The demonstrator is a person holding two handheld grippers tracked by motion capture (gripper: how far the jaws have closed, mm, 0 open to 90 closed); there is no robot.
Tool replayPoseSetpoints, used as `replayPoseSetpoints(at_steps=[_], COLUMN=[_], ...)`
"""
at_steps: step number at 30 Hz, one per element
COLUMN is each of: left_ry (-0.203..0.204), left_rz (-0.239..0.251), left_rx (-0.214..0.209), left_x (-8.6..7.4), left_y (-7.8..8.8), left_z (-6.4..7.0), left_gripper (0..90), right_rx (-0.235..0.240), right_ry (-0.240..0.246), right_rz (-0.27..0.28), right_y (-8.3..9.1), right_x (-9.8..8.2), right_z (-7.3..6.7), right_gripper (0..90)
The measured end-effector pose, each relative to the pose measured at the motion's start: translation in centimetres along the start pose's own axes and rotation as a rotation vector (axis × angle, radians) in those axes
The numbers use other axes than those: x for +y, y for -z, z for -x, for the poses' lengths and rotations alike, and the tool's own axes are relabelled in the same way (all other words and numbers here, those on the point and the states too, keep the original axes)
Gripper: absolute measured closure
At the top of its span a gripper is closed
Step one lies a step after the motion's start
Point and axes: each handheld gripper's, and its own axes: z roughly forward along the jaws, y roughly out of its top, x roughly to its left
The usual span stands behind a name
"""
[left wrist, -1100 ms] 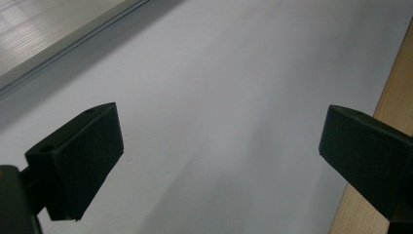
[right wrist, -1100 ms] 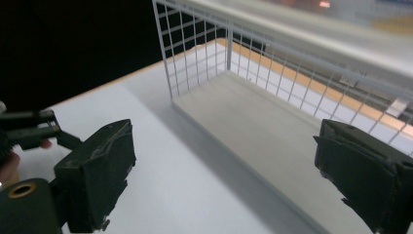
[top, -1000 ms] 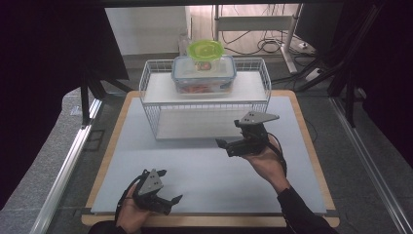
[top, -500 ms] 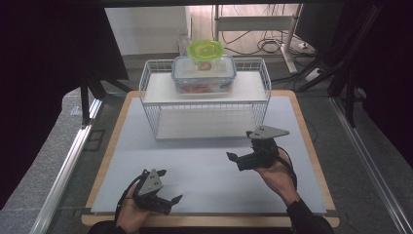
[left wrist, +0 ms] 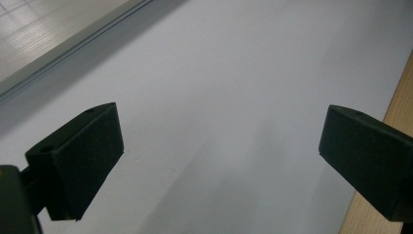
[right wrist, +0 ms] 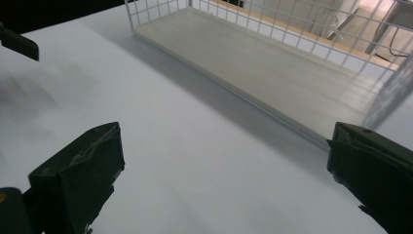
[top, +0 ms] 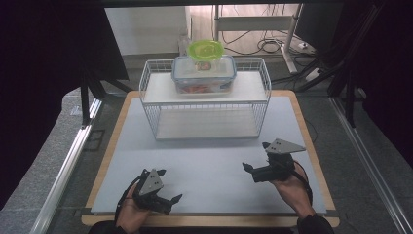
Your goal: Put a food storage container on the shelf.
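Your right claw (top: 254, 171): drawn back to lower right, jaws just opened, empty | left claw (top: 168, 195): open, lower left | lidded food container (top: 203, 74): placed atop wire rack (top: 156, 117), upper centre.

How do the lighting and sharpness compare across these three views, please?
High view: bright white mat amid dark surroundings, with glare behind the wire rack. Left gripper view: even light, soft shadow on the mat, jaws slightly out of focus. Right gripper view: motion blur at upper left, with a dark shadow beside the rack's lower shelf.

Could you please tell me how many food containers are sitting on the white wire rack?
2: a clear rectangular plastic container on the rack's top shelf, and a round green-lidded container on top of it.
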Motion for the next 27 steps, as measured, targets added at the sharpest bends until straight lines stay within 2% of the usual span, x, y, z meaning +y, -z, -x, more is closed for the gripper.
replayPoseSetpoints(at_steps=[10,16,20,27], left_ry=[0.003,0.008,0.008,0.007], left_rz=[0.004,0.006,0.005,-0.006], left_rx=[0.004,0.012,0.011,0.012], left_x=[0.0,0.0,0.0,-0.1], left_y=[0.0,0.1,0.0,-0.1], left_z=[0.0,-0.1,-0.1,-0.1], left_gripper=[2.6,1.7,1.7,1.7], right_rx=[-0.06,-0.084,-0.1,-0.102], right_ry=[0.003,-0.012,-0.006,-0.022], right_rz=[-0.017,-0.027,-0.048,-0.096], right_y=[1.1,1.3,1.4,1.2], right_x=[-2.8,-4.1,-4.7,-5.8], right_z=[0.7,0.9,1.0,1.1], right_gripper=[0.0,0.0,0.0,0.1])
